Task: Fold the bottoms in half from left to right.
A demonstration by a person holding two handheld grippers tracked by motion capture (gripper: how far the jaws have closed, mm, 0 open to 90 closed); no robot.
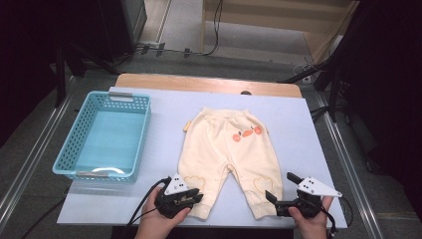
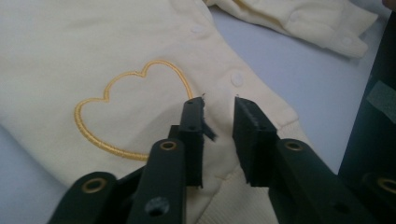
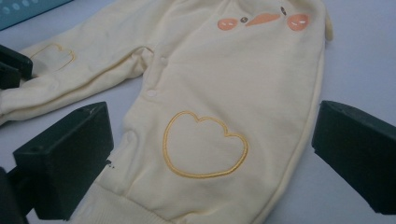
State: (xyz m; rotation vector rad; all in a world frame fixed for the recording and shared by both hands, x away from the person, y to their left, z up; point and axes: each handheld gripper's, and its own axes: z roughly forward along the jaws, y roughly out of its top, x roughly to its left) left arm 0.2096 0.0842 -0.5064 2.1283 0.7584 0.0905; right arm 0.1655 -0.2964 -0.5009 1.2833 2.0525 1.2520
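Observation:
A pair of cream baby trousers (image 1: 226,149) lies flat on the pale blue mat, waistband away from me, with an orange duck face (image 1: 246,133) on the seat. My left gripper (image 1: 199,195) sits at the cuff of the left leg. In the left gripper view its jaws (image 2: 219,102) stand a little apart over the fabric beside a yellow stitched heart (image 2: 135,112), pinching nothing. My right gripper (image 1: 279,186) is at the right leg's cuff. Its jaws (image 3: 212,107) are spread wide on either side of that leg and its heart (image 3: 203,144), without touching it.
A turquoise plastic basket (image 1: 107,99) stands on the mat's left side, with nothing in it that I can see. Bare mat (image 1: 298,129) runs to the right of the trousers. Beyond the table's far wooden edge are cables and dark stands on the floor.

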